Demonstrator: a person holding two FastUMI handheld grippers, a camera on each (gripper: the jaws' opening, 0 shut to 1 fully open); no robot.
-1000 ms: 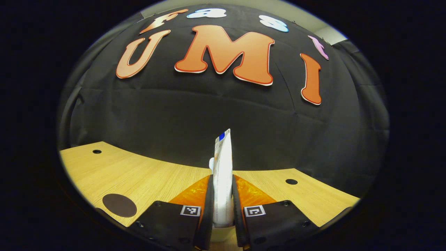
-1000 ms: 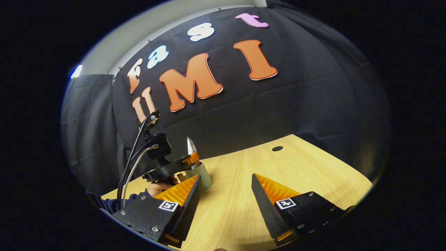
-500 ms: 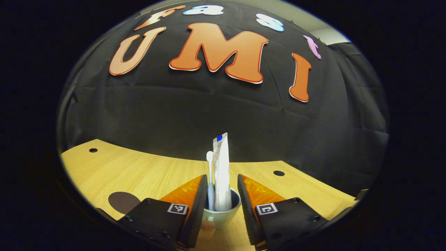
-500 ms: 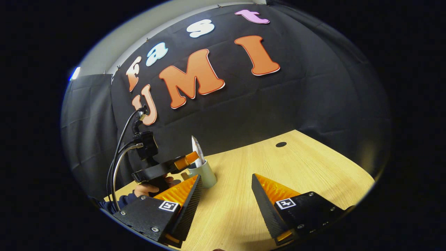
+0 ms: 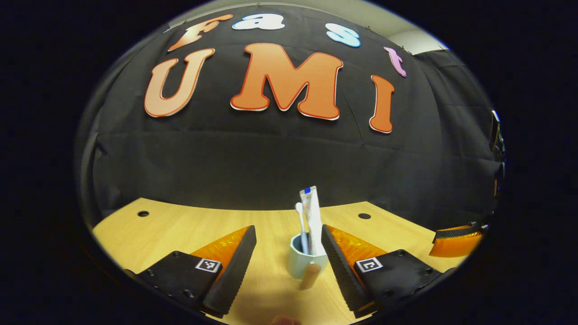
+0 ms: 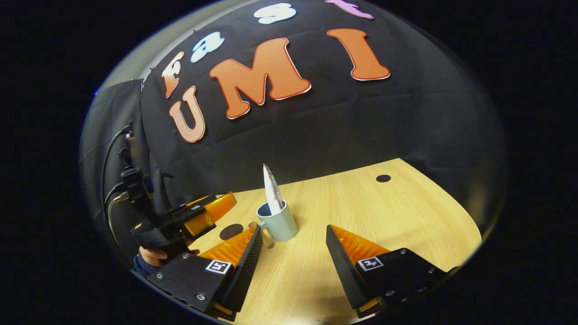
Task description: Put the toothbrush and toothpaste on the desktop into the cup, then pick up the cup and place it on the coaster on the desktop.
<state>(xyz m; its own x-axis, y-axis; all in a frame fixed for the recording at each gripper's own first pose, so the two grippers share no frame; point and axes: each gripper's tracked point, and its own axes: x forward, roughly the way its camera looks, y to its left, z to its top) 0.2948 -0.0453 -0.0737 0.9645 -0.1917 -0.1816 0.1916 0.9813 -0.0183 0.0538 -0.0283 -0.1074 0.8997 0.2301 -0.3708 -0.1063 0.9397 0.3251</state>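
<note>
With the toothbrush and toothpaste both standing in the cup, the first part of the task reads as done. Left to do: lift the cup and set it on the coaster.

Cup: pale blue-grey mug, upright on the light wood desk, its handle toward the left gripper view's camera. In the right gripper view the handle points to the near left, toward the coaster. Toothpaste: white tube, crimped end up with a small blue mark at the top, leaning a little and rising well above the rim. Toothbrush: white, head up, just beside the tube on its left; shorter than the tube. In the right gripper view the tube shows above the cup; the brush cannot be made out there.

Coaster: dark round disc lying flat on the desk, near the cup, on its left in the right gripper view; apart from it, nothing on it.

Left gripper: jaws wide apart, holding nothing. The cup stands between its fingers but farther off, touching neither. In the right gripper view this gripper hangs beside the coaster, a hand on its grip.

Right gripper: jaws wide apart, empty, above bare desk, the cup ahead and a little left.

Judgement: the cup's load is tall and loose, so a tilted lift could tip it.
</note>
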